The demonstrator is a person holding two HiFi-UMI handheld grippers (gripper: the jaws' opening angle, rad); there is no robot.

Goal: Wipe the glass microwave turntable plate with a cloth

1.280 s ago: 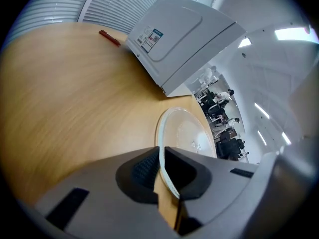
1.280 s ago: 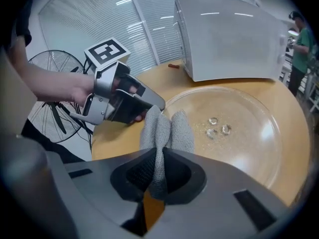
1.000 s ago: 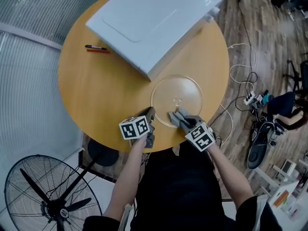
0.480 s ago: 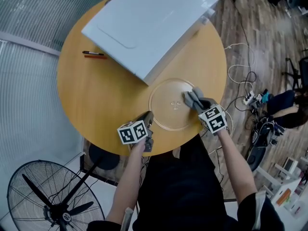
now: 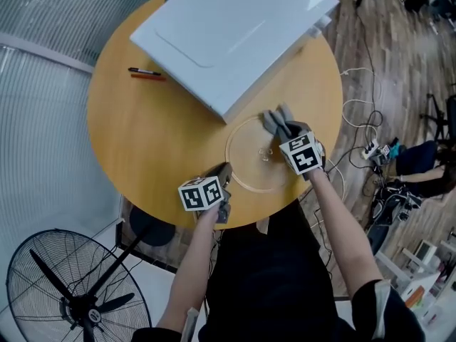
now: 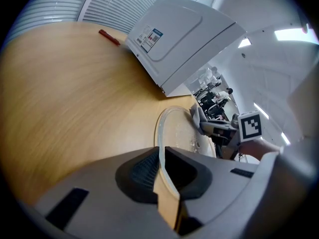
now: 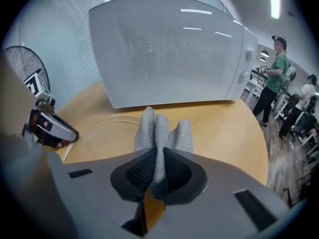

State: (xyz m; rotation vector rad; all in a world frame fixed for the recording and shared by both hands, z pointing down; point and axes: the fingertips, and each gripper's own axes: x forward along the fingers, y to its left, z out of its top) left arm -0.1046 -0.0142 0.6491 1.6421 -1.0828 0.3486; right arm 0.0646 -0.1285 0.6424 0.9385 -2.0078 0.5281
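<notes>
left tool (image 6: pixel 160 169) is set narrow on the near-left rim of the glass plate (image 5: pixel 248 168). its jaws have just opened a touch, w/ the rim between the pads, & the pads look to be on it. prob it's there to pin the plate so it won't slide or spin while rubbed. right tool (image 7: pixel 155 173) is clamped on a bunched grey cloth (image 7: pixel 162 131), w/ folds sticking out past the tips so fabric, not plastic, meets the glass. cloth sits on the plate's far-right part, just by the near corner of the microwave (image 5: pixel 228 27). plate lies flat on the near-right of the round desk (image 5: pixel 142 134), just beside the microwave. wiping looks under way; can't tell how much is clean.

desk top is smooth, yellow, wood-look; slippery for glass i'd guess, hence the pinning. two pens (image 5: pixel 146 72) lie far left, well apart from the work. room has a plank floor (image 5: pixel 370 55) w/ cables (image 5: pixel 356 112) to the right & a fan (image 5: pixel 71 291) near left. ppl (image 7: pixel 276 63) stand far off on the right.
</notes>
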